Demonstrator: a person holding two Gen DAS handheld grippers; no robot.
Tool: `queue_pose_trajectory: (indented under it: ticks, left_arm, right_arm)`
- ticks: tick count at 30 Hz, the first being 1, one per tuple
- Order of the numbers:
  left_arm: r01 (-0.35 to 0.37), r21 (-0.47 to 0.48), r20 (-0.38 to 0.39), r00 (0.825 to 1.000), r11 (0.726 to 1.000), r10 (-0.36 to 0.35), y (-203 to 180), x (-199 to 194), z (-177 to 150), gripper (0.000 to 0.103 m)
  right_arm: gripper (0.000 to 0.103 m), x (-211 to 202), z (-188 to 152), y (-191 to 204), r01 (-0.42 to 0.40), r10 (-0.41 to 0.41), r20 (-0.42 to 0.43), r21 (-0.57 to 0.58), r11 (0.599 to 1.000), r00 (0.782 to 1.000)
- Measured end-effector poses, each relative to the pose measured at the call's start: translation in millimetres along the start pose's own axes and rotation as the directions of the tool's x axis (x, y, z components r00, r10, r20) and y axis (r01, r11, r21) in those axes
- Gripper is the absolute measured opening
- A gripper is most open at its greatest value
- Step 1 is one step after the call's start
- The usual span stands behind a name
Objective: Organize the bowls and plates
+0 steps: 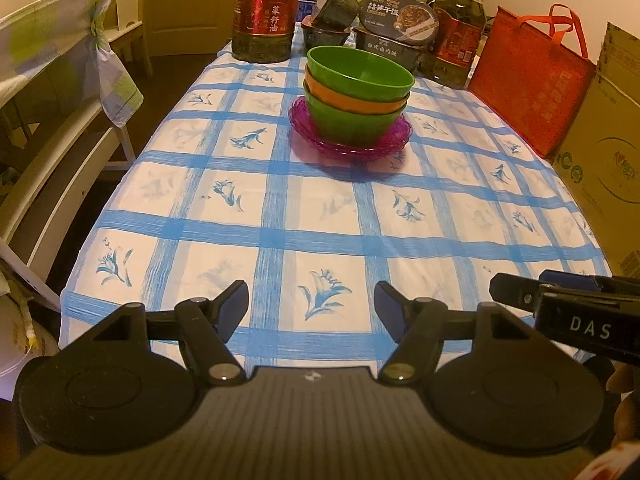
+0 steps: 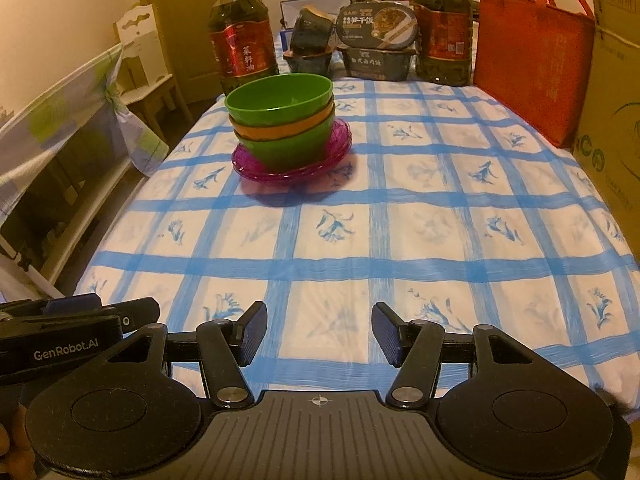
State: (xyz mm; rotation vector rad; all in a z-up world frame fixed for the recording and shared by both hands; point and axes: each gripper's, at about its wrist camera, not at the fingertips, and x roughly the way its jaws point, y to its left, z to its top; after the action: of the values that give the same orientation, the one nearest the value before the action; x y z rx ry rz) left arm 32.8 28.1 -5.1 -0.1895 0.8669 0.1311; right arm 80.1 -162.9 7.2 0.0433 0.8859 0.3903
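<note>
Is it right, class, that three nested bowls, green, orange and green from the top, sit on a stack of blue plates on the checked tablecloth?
Not quite: the plates are purple-pink, not blue, as the left wrist view shows. The three nested bowls do sit on them, on the checked tablecloth.

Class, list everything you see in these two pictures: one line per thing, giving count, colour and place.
bowls: three, green, orange, green; nested on the plates
plates: stacked, count unclear, purple; mid-table
tablecloth: one, white, blue checks; covers table
oil bottles: two, dark, red labels; far end
meal boxes: several, dark; between the bottles
bag: one, red; right side
cardboard boxes: brown; far right
left hand-held gripper: black, open, near edge
right hand-held gripper: black, open, near edge
</note>
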Motion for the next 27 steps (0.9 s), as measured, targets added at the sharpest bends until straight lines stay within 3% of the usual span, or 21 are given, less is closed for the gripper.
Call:
queue_pose_trajectory:
  ticks: [27]
  left_arm:
    - [0.003, 0.016, 0.0, 1.0, 1.0, -0.003, -4.0, 0.2, -1.0, 0.067]
  right_arm:
    - [0.058, -0.7, -0.6, 3.0, -0.001, 0.001, -0.002, -0.01, 1.0, 1.0]
